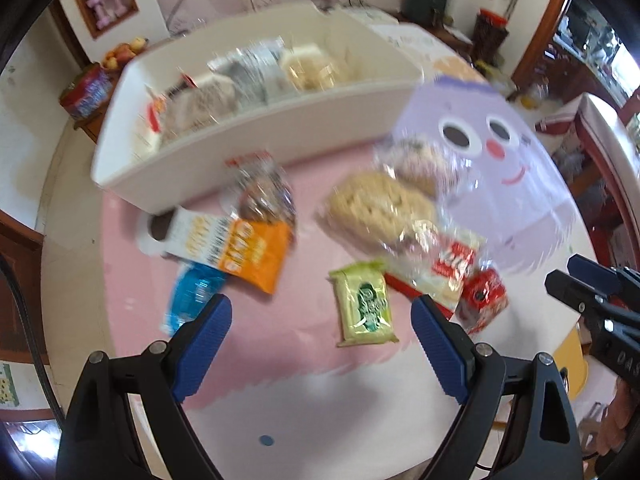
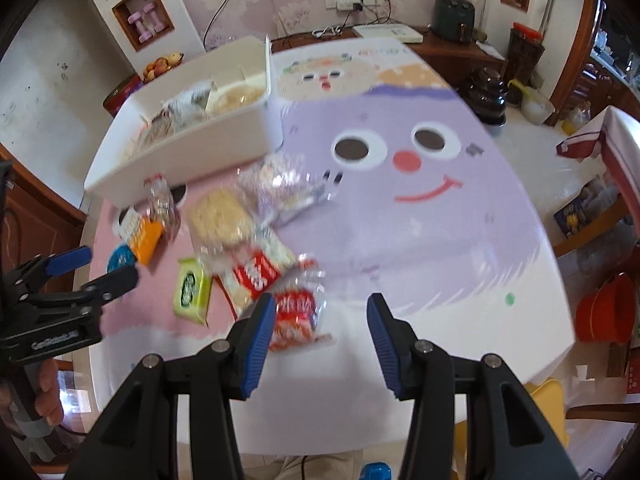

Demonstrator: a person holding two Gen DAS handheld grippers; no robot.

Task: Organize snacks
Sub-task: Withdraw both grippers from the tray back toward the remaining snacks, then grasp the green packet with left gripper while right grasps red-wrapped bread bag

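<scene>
A white bin (image 1: 256, 128) (image 2: 224, 136) at the back left of the table holds several snack packs. Loose snacks lie in front of it: a green packet (image 1: 364, 308) (image 2: 191, 286), an orange-and-white packet (image 1: 236, 248) (image 2: 144, 240), a blue packet (image 1: 192, 296) (image 2: 120, 259), clear bags of pale cakes (image 1: 376, 208) (image 2: 220, 220) and red-and-white packs (image 1: 480, 292) (image 2: 294, 316). My left gripper (image 1: 320, 340) is open and empty, just short of the green packet. My right gripper (image 2: 322, 332) is open and empty, its left finger beside the nearest red pack.
The table (image 2: 440, 240) has a pink and purple cartoon-face cloth. Its right half (image 2: 460, 264) carries no snacks. A red bucket (image 2: 604, 312) and a yellow stool (image 2: 548, 400) stand on the floor at the right. A sideboard (image 2: 400, 36) runs along the back wall.
</scene>
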